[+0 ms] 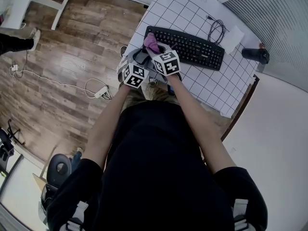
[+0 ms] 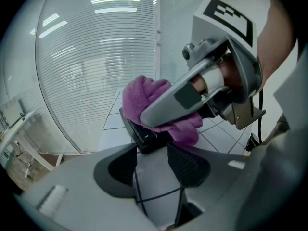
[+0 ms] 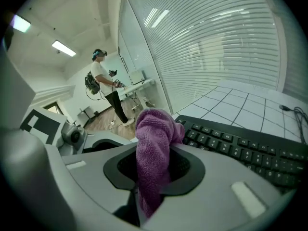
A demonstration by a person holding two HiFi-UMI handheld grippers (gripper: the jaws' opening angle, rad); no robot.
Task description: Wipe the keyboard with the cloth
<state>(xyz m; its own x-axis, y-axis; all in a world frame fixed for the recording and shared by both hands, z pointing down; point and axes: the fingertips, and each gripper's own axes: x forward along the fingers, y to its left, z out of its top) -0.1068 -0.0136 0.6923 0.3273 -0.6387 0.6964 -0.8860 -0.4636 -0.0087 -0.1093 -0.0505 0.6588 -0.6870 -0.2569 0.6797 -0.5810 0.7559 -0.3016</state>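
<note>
A black keyboard (image 1: 195, 47) lies on the white gridded table (image 1: 180, 13). My right gripper (image 1: 153, 49) is shut on a purple cloth (image 1: 151, 42), which rests on the keyboard's left end. In the right gripper view the cloth (image 3: 154, 138) stands bunched between the pads of the right gripper (image 3: 154, 170), with the keyboard (image 3: 240, 148) stretching off to the right. My left gripper (image 1: 139, 59) sits just left of the right one, at the table's near edge. In its own view the left gripper (image 2: 154, 163) is open and empty, facing the keyboard's corner (image 2: 147, 136), the cloth (image 2: 144, 97) and the right gripper's finger (image 2: 190, 97).
A black cable (image 1: 216, 30) and a white sheet (image 1: 234, 36) lie behind the keyboard's right end. A dark cylinder (image 1: 255, 55) sits at the table's right edge. A power strip (image 1: 102, 91) with cords lies on the wooden floor. A person (image 3: 105, 88) stands in the background.
</note>
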